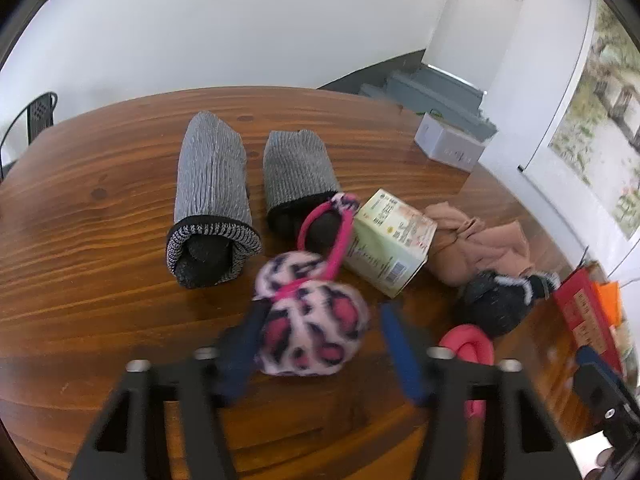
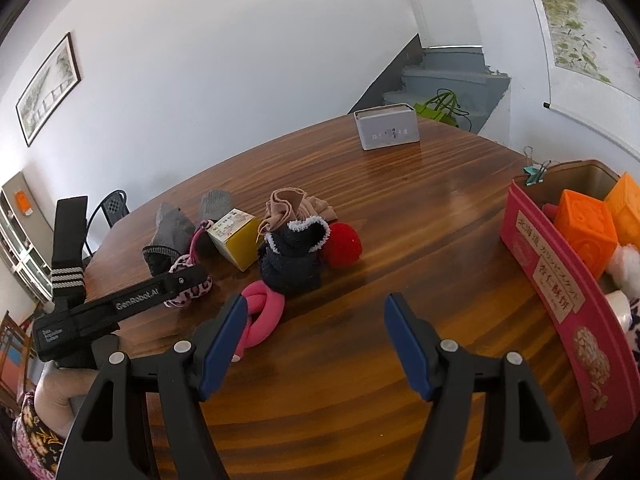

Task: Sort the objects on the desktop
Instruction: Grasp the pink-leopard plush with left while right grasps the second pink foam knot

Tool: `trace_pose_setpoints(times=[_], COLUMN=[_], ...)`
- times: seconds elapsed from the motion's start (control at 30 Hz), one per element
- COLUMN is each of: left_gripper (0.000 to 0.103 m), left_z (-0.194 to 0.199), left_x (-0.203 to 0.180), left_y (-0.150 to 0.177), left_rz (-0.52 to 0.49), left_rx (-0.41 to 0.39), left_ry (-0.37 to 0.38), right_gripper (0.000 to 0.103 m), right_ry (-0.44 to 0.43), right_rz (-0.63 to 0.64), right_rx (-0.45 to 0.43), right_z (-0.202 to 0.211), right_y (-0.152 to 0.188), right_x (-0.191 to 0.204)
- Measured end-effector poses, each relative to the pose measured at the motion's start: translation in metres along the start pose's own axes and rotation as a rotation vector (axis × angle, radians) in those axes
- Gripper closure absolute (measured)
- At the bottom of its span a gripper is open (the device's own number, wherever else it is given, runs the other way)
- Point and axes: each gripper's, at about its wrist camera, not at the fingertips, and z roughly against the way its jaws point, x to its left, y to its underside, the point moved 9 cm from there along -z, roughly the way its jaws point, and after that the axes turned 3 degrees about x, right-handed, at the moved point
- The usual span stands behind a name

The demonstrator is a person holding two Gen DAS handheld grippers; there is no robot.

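Left gripper (image 1: 320, 344) apart around a pink leopard-print earmuff (image 1: 312, 328), left pad against the plush, right pad just clear of it, cup resting on the wooden table (image 1: 100, 208). Right gripper (image 2: 316, 344) spread wide over bare tabletop, nothing between its pads. Beyond the earmuff: two rolled grey socks (image 1: 212, 196), a small carton (image 1: 388, 244), a beige cloth (image 1: 476, 240), a dark knitted sock bundle (image 1: 500, 304) and a knotted pink band (image 2: 260, 312). Orange blocks (image 2: 588, 228) in a box (image 2: 560, 292) at far right.
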Motion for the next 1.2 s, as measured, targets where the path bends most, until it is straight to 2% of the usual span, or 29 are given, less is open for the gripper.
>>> trace_pose_setpoints(times=[0.2, 0.47, 0.7, 0.93, 1.0, 1.07, 1.1, 1.2], left_gripper=[0.057, 0.057, 0.057, 0.057, 0.057, 0.057, 0.057, 0.057], left_z=[0.024, 0.076, 0.101, 0.1, 0.098, 0.098, 0.098, 0.099], left_x=[-0.009, -0.014, -0.005, 0.009, 0.009, 0.008, 0.007, 0.003], left_y=[-0.007, -0.027, -0.038, -0.044, -0.044, -0.044, -0.043, -0.043], left_rz=[-0.013, -0.019, 0.007, 0.044, 0.046, 0.045, 0.044, 0.037], left_rx=[-0.047, -0.15, -0.201, -0.21, -0.207, -0.206, -0.206, -0.21], left_ry=[0.048, 0.091, 0.105, 0.083, 0.082, 0.084, 0.085, 0.089], right_gripper=[0.028, 0.028, 0.028, 0.029, 0.031, 0.044, 0.047, 0.049], right_ry=[-0.002, -0.049, -0.006, 0.048, 0.06, 0.073, 0.076, 0.076], right_rz=[0.007, 0.024, 0.1, 0.142, 0.153, 0.166, 0.17, 0.169], right_rx=[-0.006, 0.068, 0.152, 0.221, 0.223, 0.231, 0.231, 0.231], right_z=[-0.001, -0.016, -0.046, -0.072, -0.073, -0.075, -0.074, -0.07], right_y=[0.0, 0.009, 0.017, 0.024, 0.024, 0.025, 0.026, 0.028], right_x=[0.003, 0.024, 0.051, 0.061, 0.061, 0.062, 0.061, 0.059])
